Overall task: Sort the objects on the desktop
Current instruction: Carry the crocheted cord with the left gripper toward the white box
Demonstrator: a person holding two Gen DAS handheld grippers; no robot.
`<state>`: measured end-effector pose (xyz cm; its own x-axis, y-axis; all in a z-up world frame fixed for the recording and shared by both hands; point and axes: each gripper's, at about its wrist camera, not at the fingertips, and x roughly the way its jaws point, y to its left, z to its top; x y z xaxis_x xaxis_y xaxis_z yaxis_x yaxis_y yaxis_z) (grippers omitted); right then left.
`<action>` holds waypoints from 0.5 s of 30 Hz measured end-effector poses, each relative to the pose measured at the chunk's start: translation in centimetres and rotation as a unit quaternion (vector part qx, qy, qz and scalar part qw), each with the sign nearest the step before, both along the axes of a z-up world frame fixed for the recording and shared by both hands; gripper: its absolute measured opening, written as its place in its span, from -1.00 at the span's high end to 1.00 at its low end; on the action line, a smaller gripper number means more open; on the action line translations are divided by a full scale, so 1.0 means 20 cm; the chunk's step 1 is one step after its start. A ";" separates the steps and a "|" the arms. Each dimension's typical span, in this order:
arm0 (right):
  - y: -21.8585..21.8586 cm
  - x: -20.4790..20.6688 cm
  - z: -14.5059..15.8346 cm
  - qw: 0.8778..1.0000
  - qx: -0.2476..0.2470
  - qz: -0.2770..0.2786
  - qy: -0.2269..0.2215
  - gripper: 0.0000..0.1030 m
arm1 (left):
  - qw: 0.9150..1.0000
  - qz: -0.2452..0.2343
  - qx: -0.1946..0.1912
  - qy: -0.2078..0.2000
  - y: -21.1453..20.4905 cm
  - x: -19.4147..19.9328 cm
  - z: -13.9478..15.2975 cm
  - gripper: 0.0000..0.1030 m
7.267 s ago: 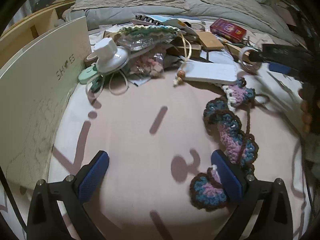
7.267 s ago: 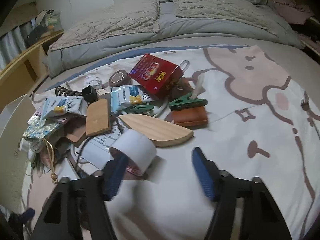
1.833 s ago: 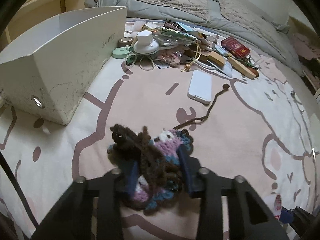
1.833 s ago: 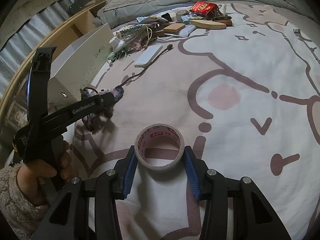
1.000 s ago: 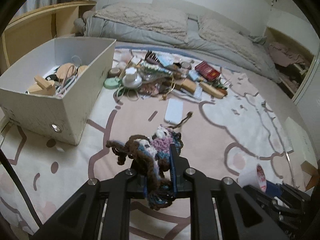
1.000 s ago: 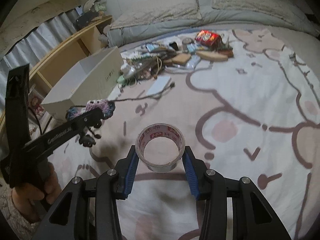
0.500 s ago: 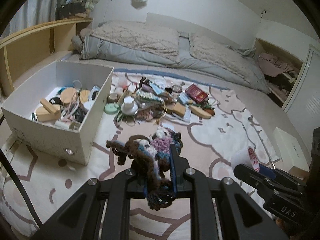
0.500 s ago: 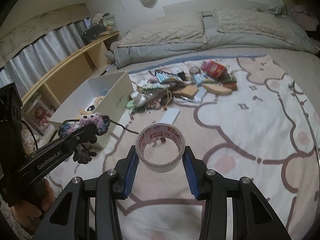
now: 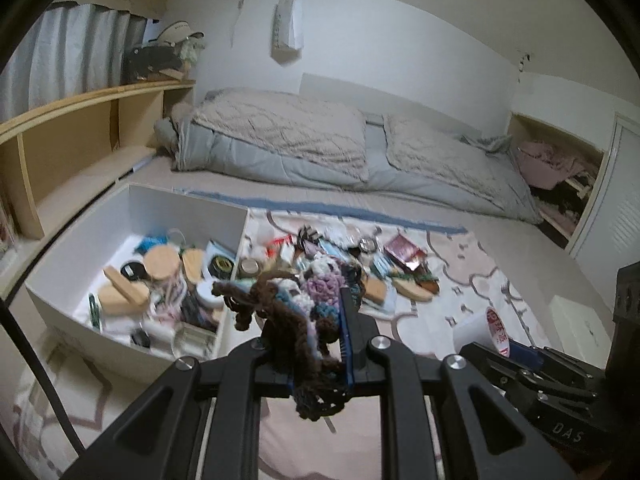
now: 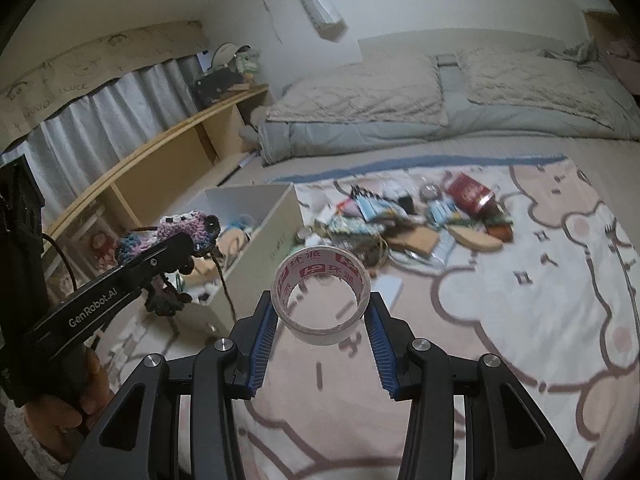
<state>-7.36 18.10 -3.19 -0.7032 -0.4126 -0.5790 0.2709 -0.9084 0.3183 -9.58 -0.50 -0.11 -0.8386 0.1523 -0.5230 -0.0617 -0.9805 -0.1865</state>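
My left claw [image 9: 320, 340] is clamped tight on the crocheted piece [image 9: 304, 304], a bundle of brown, purple and blue yarn bunched between the blue pads and spilling over the top and down the front. It hangs in the air above the bed, with one brown strand dangling below. From my right-hand camera I see that same left claw [image 10: 188, 248] out to the side, gripped by my left hand [image 10: 72, 396], the yarn poking out past its tip.

My right claw [image 10: 320, 316] pinches the roll of tape [image 10: 320, 300] across its outer wall, one pad on each side, the roll lying tilted with its open core facing up and red print on the inner ring. It too is lifted clear of the blanket.

Beyond the yarn sits the white box [image 9: 52, 300], open-topped, on the bed near the wooden shelf [image 9: 80, 128]. It is already holding round wooden lids, a wooden block, cords and small dark tins. Just beside the box's far corner lies the pile of loose items [image 9: 352, 260] on the cartoon-print blanket [image 10: 520, 320]: a red packet, a wooden oval, packets, clips. Behind it all lie the folded grey duvet and pillows [image 9: 320, 148] against the wall.
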 end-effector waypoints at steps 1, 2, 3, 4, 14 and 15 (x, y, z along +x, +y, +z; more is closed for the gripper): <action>-0.01 -0.03 0.02 1.000 -0.002 0.002 0.002 0.12 | 1.000 0.003 -0.002 0.004 -0.02 -0.02 0.02 0.68; -0.02 -0.04 0.03 1.000 -0.005 0.003 0.003 0.12 | 1.000 0.005 -0.004 0.005 -0.03 -0.04 0.04 0.68; -0.03 -0.07 0.05 1.000 -0.010 0.006 0.003 0.12 | 1.000 0.007 -0.007 0.007 -0.06 -0.06 0.06 0.68; -0.04 -0.08 0.06 1.000 -0.013 0.008 0.004 0.12 | 1.000 0.009 -0.009 0.010 -0.07 -0.07 0.08 0.68; -0.23 -0.20 0.21 0.998 0.003 0.050 0.030 0.12 | 0.997 0.038 -0.036 0.054 -0.34 -0.20 0.31 0.67; -0.26 -0.21 0.23 0.998 0.005 0.057 0.033 0.12 | 0.997 0.041 -0.039 0.057 -0.36 -0.21 0.33 0.67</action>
